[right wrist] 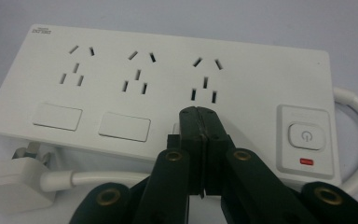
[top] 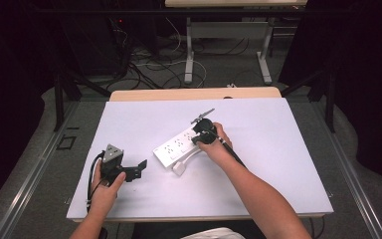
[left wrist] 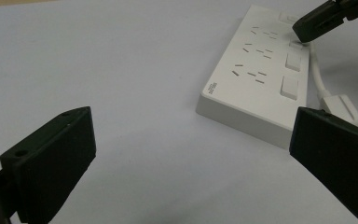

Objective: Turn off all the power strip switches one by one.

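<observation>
White power strip (top: 178, 147) lies on the pale table surface (top: 278, 164), angled, between the two grippers. Right gripper (top: 202, 135), held in the right hand (top: 218, 144), sits over the far end of the strip; in the right gripper view its jaws are pressed together, no gap showing, nothing between them. The joined tips (right wrist: 199, 122) rest over the strip's near edge, just below the third socket group (right wrist: 206, 79) and where a third rocker switch would fall in line with the two white rockers (right wrist: 91, 122) off to the left of the jaws. Whether the tips actually touch the strip I cannot tell. To the right of the jaws, a round power button (right wrist: 306, 135) with a small red indicator (right wrist: 307, 162) beneath it. The strip's white cord (right wrist: 98, 178) runs under the jaws toward a white plug (right wrist: 11, 184) lying at lower left, and loops past the strip's right end. Left gripper (top: 135, 170), in the left hand (top: 104, 186), rests low on the table, well apart from the strip's near end. In the left gripper view its jaws are spread wide, empty, with bare table between them; the strip (left wrist: 256, 74) lies ahead and toward the right jaw, its near corner just above that jaw's tip. The right gripper's closed tips (left wrist: 314, 21) show there at the strip's far switch row.
</observation>
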`<state>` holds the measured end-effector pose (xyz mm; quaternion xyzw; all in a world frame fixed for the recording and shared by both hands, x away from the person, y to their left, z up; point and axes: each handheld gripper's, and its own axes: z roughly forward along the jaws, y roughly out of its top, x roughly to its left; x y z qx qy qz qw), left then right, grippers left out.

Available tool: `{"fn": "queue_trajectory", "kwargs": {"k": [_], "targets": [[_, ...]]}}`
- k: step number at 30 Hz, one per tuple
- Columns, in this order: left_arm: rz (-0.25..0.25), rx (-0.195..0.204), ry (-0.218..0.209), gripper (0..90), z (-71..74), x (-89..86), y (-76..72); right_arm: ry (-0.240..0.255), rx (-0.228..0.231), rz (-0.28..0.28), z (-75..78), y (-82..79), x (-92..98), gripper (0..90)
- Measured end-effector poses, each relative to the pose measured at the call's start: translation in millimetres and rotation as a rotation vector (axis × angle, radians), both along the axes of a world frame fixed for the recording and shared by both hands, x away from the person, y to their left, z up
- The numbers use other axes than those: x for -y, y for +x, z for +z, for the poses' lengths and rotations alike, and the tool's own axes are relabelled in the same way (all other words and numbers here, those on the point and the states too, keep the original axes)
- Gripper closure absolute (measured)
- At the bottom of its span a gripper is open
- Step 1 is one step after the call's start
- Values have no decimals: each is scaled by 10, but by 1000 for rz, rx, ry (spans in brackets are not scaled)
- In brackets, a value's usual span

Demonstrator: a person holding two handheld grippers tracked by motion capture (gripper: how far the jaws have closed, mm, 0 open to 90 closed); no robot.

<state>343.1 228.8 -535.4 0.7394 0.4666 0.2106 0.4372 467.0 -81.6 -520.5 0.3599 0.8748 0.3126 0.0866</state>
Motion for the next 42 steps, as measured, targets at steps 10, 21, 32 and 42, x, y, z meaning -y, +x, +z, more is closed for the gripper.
{"fn": "queue_trajectory", "kwargs": {"k": [10,21,32,42], "targets": [[0,1,0,3,0,-2,0,6,-3,12,-6,-29,-51,900],[-1,1,1,3,2,1,-1,1,-19,34,-33,-57,-115,900],[-1,2,0,3,2,-4,-1,-32,53,13,-10,-63,-151,877],[-2,0,4,3,3,0,-1,-16,46,-7,-30,-42,-131,867]]}}
